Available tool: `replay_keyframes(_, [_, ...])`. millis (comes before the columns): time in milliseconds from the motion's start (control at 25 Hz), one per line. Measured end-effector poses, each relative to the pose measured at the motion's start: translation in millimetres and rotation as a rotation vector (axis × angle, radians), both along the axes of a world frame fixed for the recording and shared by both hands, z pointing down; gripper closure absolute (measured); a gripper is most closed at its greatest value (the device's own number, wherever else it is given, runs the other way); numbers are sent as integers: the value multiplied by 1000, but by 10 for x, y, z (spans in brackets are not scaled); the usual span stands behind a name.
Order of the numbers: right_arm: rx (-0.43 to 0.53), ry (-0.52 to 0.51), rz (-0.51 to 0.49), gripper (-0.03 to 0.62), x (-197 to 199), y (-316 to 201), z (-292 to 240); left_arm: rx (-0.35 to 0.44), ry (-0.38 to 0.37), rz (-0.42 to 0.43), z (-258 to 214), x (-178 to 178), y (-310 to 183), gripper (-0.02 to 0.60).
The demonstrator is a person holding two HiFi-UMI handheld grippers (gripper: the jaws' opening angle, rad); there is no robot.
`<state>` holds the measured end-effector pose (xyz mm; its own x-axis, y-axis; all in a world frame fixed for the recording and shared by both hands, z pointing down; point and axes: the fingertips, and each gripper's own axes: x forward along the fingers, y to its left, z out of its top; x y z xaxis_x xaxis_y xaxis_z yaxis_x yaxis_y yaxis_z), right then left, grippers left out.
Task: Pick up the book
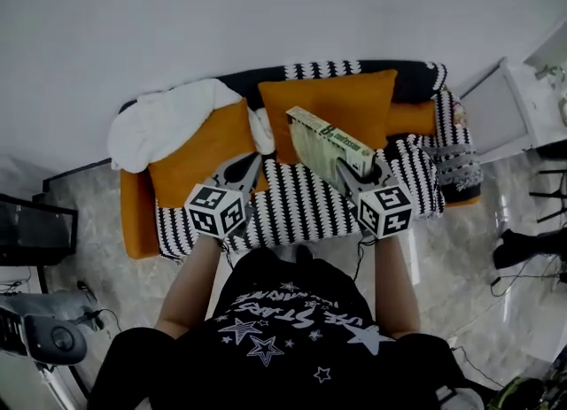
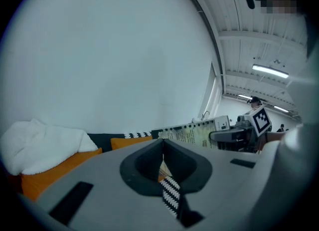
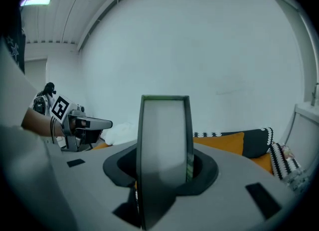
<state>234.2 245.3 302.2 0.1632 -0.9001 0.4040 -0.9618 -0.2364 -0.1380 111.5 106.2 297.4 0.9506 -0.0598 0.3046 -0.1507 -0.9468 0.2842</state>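
The book [image 1: 330, 144], pale green with a printed cover, is lifted above the sofa and tilted, and my right gripper [image 1: 354, 169] is shut on its near end. In the right gripper view its pale edge [image 3: 164, 145] stands upright between the jaws of the right gripper [image 3: 164, 125]. My left gripper [image 1: 246, 169] hovers left of the book, apart from it, over the striped throw. Its jaws meet at the tip in the left gripper view, where the left gripper [image 2: 162, 142] holds nothing. That view also shows the book [image 2: 199, 134] and the right gripper [image 2: 234, 136] at the right.
Below lies an orange sofa with a black-and-white striped throw [image 1: 301, 205], an orange cushion [image 1: 354, 103] and a white blanket [image 1: 164, 120]. A white cabinet [image 1: 523, 107] stands at the right. A dark screen [image 1: 35, 231] and cables lie on the floor at the left.
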Motion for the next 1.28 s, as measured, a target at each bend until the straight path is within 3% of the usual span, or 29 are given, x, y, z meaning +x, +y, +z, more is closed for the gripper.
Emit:
replay_keyframes(120, [-2,-10,-11,424,165,274,40,1,-10,3,-42,92,318,573])
replay_keyframes(280, [5,-49,37,424,319,509,178,25,-55,76,14,189,652,573])
replay_keyframes(560, [-2,-57,49,424,87,555,259,7,-24,76,13,131,725,573])
replay_keyframes(1280, [18,-11,136,424,-1935,326,109,-10,30,112,-35,-1890,480,572])
